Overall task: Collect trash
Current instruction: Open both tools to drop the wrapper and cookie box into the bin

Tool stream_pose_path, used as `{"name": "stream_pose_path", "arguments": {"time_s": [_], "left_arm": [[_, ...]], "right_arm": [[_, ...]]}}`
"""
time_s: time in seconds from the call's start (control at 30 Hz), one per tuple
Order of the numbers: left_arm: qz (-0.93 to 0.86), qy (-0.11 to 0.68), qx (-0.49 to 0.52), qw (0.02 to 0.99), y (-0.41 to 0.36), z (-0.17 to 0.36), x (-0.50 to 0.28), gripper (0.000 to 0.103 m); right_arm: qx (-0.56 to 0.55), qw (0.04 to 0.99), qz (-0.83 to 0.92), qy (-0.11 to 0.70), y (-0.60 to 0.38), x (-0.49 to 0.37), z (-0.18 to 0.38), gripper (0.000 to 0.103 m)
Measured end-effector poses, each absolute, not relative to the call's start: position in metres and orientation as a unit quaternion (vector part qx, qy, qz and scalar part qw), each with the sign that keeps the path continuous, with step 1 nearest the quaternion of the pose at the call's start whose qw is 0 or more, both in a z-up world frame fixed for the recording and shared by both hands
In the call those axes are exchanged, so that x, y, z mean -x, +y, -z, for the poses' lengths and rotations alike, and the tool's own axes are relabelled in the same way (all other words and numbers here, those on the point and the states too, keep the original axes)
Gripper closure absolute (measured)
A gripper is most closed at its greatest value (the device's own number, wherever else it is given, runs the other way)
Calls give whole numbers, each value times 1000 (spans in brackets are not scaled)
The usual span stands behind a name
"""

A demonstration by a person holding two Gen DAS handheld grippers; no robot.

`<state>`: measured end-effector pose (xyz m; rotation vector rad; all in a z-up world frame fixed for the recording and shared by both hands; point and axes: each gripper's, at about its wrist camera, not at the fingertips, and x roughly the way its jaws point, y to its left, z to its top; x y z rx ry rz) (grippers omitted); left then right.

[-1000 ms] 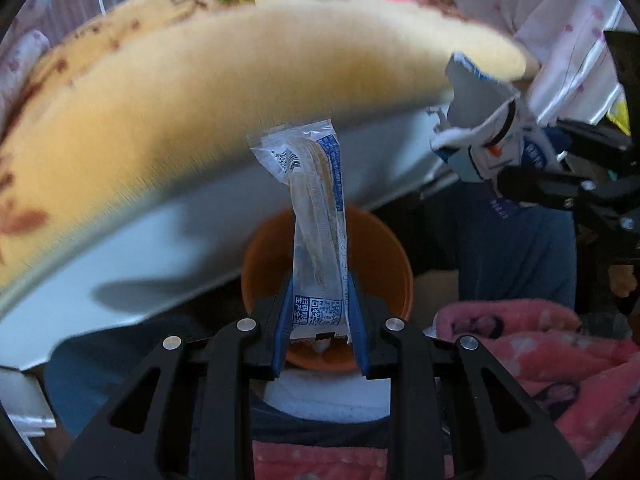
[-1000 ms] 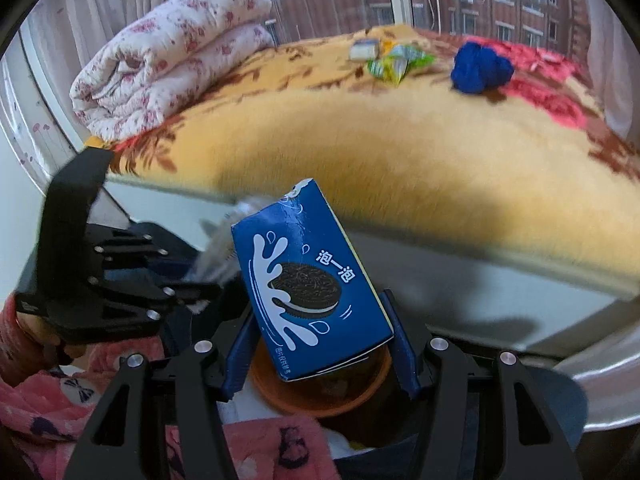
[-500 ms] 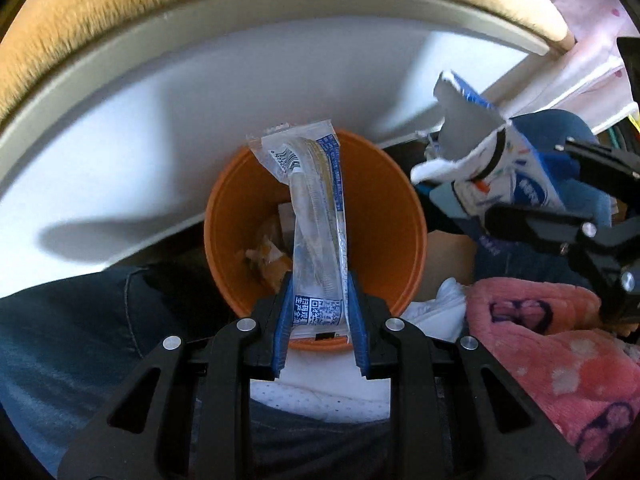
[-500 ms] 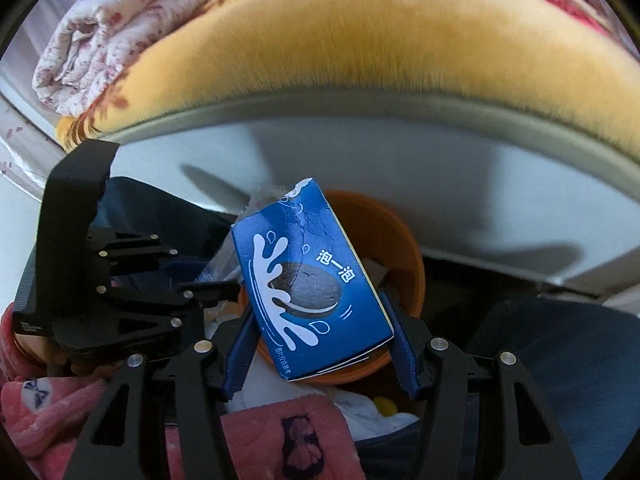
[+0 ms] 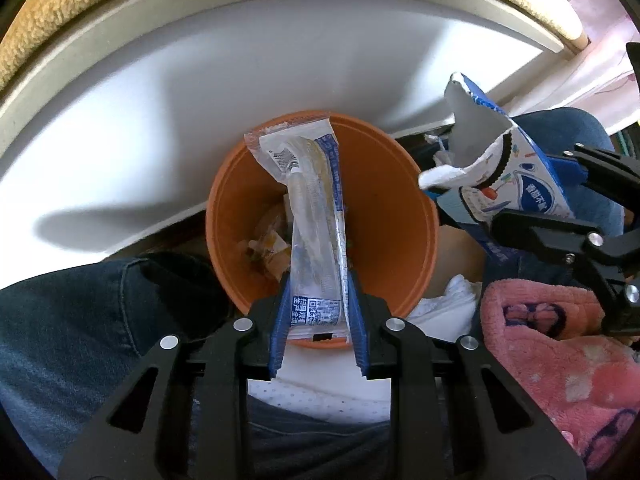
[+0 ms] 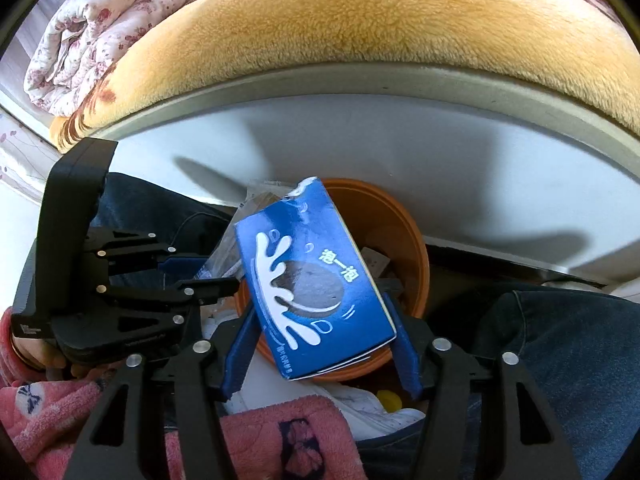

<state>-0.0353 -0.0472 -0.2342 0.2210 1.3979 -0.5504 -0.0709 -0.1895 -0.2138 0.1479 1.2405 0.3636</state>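
The left gripper [image 5: 318,316] has its jaws opening around the lower end of a clear plastic wrapper [image 5: 314,220]; the blue pads stand just off the film on both sides, so the wrapper is between them but no longer pinched. The right gripper [image 6: 320,344] is opening too, with a blue cookie box [image 6: 316,276] leaning loose between its fingers, a gap showing beside the left pad.

Both pieces hang directly above the orange bin [image 5: 400,216], which serves as the landmark here. The wrapper looks feather-light, limp and slick; it probably clings to a pad or flutters rather than drops cleanly, and the flat sealed end is the sensible place to take it. The box is light, torn open at the top and likely empty, with thin card that dents under pressure; its broad faces give the best hold.

Inside the bin lie a few scraps. Behind the bin rises a pale bed frame [image 6: 360,140], topped by a fuzzy yellow blanket [image 6: 360,20], with a rolled floral quilt [image 6: 80,32] at the far left of it. Either side of the bin are the person's jeans [image 5: 80,320], and nearer than the bin a pink fleece sleeve [image 5: 560,340].
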Motion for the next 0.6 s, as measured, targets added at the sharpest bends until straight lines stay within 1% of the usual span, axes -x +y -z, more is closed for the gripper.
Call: {"name": "stream_pose_path", "arguments": {"time_s": [0.07,0.1,0.13,0.2,0.37,0.47,0.6], "left_arm": [[240,631,-103,731,-48,238,36,44],[231,626,-106,737,-47,237,35,38],[227,623,-106,741,-45,236,35,33],[223,621,-104,744,-43,235,34,32],[219,622,-109,744,-46,234,35,29],[217,620,-113,746,-46,232,34,26],[213,614,-119,751,-46,228,35,25]], "right_arm": [[-73,797,-167,575,-192,71,213,24],[-73,800,-166,573,-192,72,212,22],[-75,802,-165,569,-193,73,210,22],[-78,804,-165,566,-196,74,210,19],[-84,805,-160,566,-203,75,208,16],[-90,805,-158,565,-204,73,209,16],[-96,806,-159,563,-208,74,207,16]]}}
